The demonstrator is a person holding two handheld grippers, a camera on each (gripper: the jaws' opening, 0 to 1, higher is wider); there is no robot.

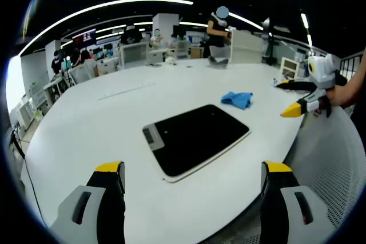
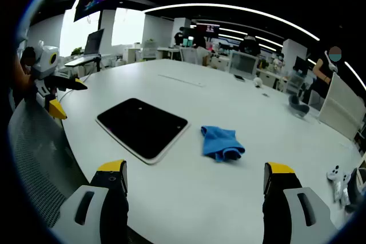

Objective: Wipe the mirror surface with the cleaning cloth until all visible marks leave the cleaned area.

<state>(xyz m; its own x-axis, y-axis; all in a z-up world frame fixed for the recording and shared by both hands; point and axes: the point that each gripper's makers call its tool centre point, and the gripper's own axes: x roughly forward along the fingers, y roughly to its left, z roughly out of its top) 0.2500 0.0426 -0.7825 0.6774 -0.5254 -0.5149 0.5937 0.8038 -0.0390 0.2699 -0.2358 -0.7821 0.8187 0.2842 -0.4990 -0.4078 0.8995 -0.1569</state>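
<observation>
A dark rectangular mirror (image 1: 197,135) with a pale rim lies flat on the white round table (image 1: 103,135). A crumpled blue cleaning cloth (image 1: 237,99) rests on the table just beyond it, apart from the mirror. My left gripper (image 1: 193,170) hovers open over the table's near edge, nothing between its jaws. In the right gripper view the mirror (image 2: 142,127) lies left of the cloth (image 2: 222,143), and my right gripper (image 2: 195,170) stands open and empty in front of both. Each gripper appears in the other's view, held off the table edge by a hand.
A grey mesh chair (image 2: 34,158) stands by the table edge. A white controller (image 2: 337,176) lies at the table's far right. A person (image 1: 218,30) stands beyond the table near a white panel (image 1: 246,47); others sit at desks further back.
</observation>
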